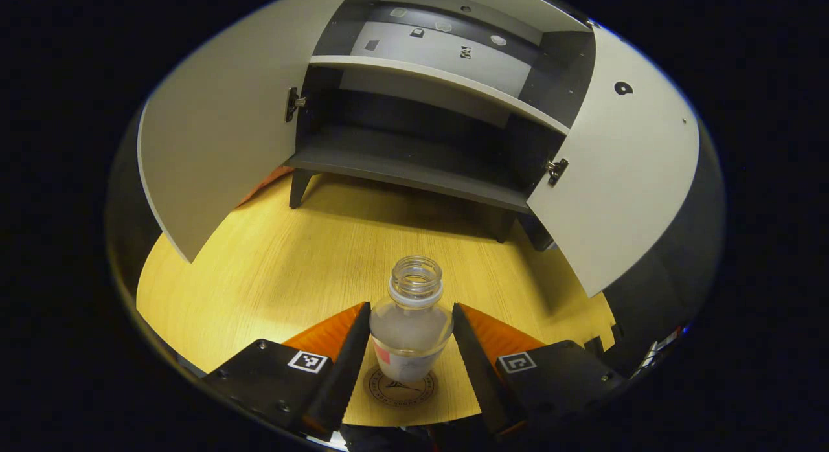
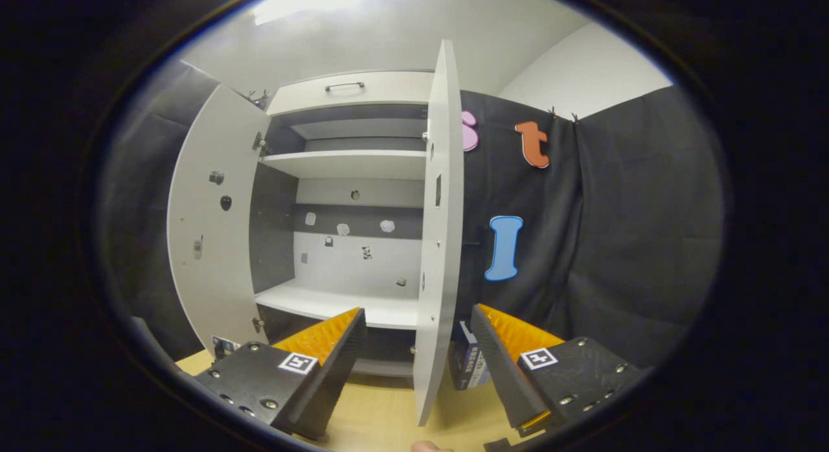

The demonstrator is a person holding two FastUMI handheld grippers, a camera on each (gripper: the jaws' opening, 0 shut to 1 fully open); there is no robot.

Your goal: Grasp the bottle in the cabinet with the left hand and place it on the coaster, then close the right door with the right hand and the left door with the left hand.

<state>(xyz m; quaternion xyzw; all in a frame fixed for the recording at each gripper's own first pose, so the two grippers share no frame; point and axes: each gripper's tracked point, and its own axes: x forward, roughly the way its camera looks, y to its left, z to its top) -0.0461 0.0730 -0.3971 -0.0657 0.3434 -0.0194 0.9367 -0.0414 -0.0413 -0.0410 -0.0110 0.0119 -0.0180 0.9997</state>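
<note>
left hand-held gripper around bottle on coaster

left hand-held gripper (image 1: 410, 339) spread, fingers flanking the bottle (image 1: 410, 329) with slight gaps. bottle upright, capless, on coaster (image 1: 399, 387) on tabletop (image 1: 272, 277). right hand-held gripper (image 2: 418, 345) wide apart, empty, straddling the right door (image 2: 440, 245) edge. both cabinet (image 2: 350, 160) doors open.

Between the clear, uncapped glass bottle (image 1: 410, 322), standing on its round printed coaster (image 1: 399, 388) near the front edge of the light wooden worktop (image 1: 272, 271), and the foot of the grey-and-white cabinet (image 1: 414, 160) at the back, the surface lies open. The cabinet's two white doors, the left door (image 1: 214, 135) and the right door (image 1: 615, 173), swing out over the worktop's sides and narrow the way in. In the right gripper view the right door's edge stands upright just ahead, and a small dark box (image 2: 467, 364) sits beside its foot.
</note>
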